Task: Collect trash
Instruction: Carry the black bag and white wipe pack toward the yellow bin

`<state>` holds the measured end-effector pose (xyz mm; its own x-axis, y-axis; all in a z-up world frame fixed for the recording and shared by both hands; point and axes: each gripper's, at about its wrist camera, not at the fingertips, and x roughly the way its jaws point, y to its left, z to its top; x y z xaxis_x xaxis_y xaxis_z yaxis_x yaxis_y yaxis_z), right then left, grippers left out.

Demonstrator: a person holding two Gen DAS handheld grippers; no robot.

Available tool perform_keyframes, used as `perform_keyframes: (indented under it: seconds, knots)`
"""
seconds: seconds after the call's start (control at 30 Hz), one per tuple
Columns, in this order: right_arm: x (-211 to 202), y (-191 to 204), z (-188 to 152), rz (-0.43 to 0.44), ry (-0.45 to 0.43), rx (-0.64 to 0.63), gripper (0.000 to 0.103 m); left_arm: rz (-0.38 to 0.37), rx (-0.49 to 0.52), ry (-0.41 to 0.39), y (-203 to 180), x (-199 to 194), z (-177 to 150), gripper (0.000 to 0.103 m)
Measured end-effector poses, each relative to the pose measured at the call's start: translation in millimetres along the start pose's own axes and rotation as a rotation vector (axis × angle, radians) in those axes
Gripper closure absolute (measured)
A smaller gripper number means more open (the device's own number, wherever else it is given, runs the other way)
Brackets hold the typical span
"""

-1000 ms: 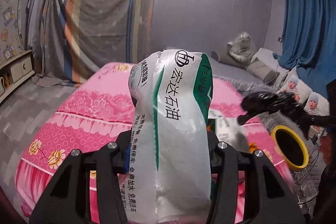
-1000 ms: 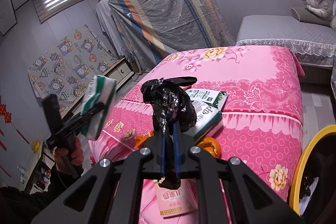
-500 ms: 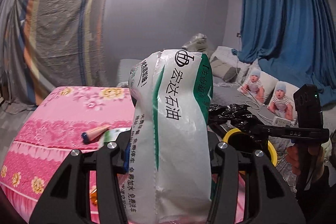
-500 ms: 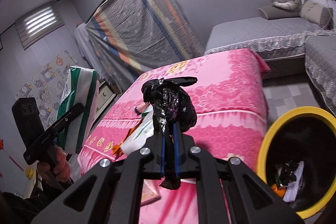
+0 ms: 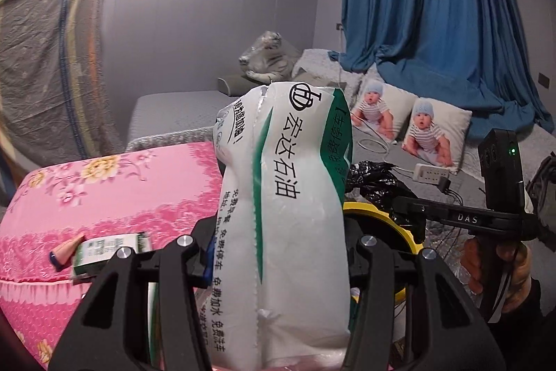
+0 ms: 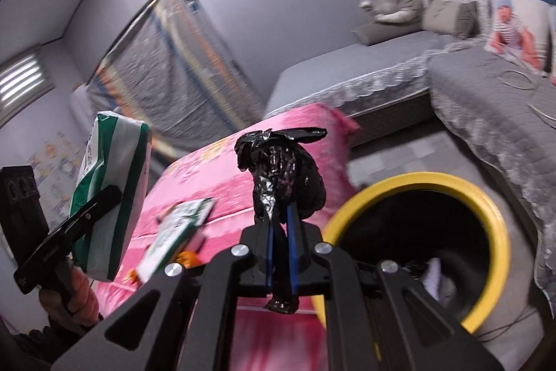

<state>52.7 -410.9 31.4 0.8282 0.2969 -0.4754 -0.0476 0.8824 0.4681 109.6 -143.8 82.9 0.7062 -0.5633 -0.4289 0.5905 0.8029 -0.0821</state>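
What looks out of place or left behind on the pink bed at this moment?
Litter is strewn on the pink bed: a green-and-white carton lies flat near its edge, and an orange, cone-shaped scrap lies beside it. Both hang close to the bed's border, uncollected. The yellow-rimmed bin already holds some trash.

I swung both hand-held grippers off the pink bed (image 6: 222,169) toward the yellow-rimmed bin (image 6: 486,211). The bin slid in close under the black bag (image 6: 288,169), and the white-and-green packet (image 5: 292,197) now faced the grey couch (image 5: 462,183).
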Motion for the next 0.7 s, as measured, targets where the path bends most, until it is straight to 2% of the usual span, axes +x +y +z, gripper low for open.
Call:
perform_keyframes:
  seconds: [0.27, 0.47, 0.7]
  knots:
    - [-11, -55, -8, -0.114, -0.017, 0.076, 0.097, -0.058, 0.041, 0.028, -34, 45, 1, 0.056]
    - [-15, -81, -16, -0.171, -0.014, 0.104, 0.097, -0.059, 0.075, 0.026, -61, 66, -4, 0.056]
    - [-8, -99, -24, -0.199, 0.006, 0.146, 0.097, -0.046, 0.043, 0.066, -72, 102, -10, 0.055]
